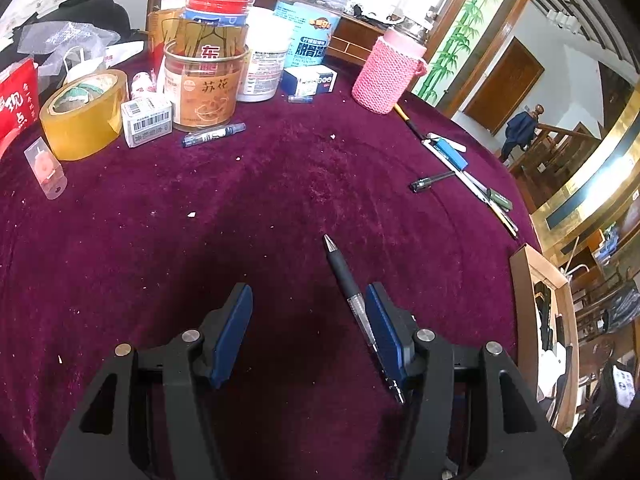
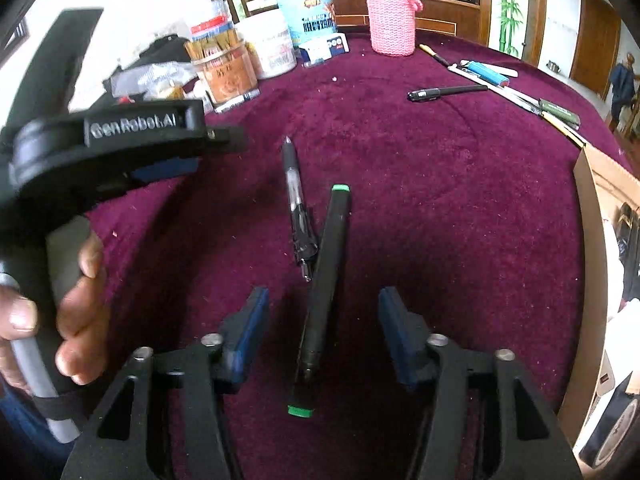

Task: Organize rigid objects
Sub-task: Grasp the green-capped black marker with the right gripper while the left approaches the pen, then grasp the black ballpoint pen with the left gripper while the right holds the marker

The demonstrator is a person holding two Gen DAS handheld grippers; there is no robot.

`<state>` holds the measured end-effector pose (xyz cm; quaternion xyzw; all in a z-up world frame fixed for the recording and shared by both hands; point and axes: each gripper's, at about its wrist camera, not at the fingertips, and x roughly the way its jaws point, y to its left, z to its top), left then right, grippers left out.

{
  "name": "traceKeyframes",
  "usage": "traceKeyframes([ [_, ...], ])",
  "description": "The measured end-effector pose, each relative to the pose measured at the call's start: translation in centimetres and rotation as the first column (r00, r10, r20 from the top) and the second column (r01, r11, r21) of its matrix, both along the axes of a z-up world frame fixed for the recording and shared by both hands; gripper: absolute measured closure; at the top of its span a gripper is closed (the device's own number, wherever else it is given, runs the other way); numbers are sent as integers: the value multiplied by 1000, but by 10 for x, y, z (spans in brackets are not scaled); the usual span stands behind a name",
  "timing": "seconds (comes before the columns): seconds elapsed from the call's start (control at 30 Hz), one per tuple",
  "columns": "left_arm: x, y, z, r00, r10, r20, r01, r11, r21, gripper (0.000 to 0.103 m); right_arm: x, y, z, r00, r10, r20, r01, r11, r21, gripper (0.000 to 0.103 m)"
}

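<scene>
A deep purple, velvety cloth (image 1: pixel 160 260) is being seen covering the table, napped and flecked with crumbs. Between the matt black plastic arms of the right gripper (image 2: pixel 324 320), a matt black marker (image 2: pixel 324 276) is being shown. Beside the left gripper (image 1: pixel 308 320), a pen (image 1: pixel 352 300) with a rubbery grip and clear glossy barrel is being shown. Ahead, a pink knitted sleeve (image 1: pixel 386 74) and glossy tape (image 1: pixel 82 114) are being seen.

claw (image 1: pixel 308 300) open, pen (image 1: pixel 352 292) beside finger

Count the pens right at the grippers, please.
2. Black-grip click pen alongside the left gripper's right finger; green-ended marker between the right gripper's open jaws. Other pens lie farther off.
</scene>
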<state>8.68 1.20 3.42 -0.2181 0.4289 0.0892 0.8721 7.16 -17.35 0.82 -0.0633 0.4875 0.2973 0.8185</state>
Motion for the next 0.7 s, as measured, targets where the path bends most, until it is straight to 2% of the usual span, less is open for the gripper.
traceKeyframes([
  [0.03,0,-1,0,1000,-3,-1,3,1000,4,46,0,1,-2,1000,1,-1,-1,1000,-9,80],
  [0.13,2,-4,-2,1000,-16,-13,16,1000,6,46,-1,-5,-7,1000,4,11,-3,1000,-13,90],
  [0.4,11,-20,-16,994,-82,-74,81,997,-12,46,12,-46,4,990,-134,42,130,987,90,90],
  [0.53,20,-43,-24,985,-122,-119,133,987,88,48,15,-58,7,987,-161,18,157,976,150,90],
  [0.63,24,-56,-27,979,-161,-123,180,971,159,62,14,-60,10,986,-163,23,157,973,167,90],
  [0.67,24,-59,-27,976,-185,-117,203,966,162,74,15,-59,12,987,-162,25,155,973,169,90],
  [0.7,23,-62,-26,973,-203,-113,220,962,164,81,14,-59,12,987,-159,28,152,973,173,90],
])
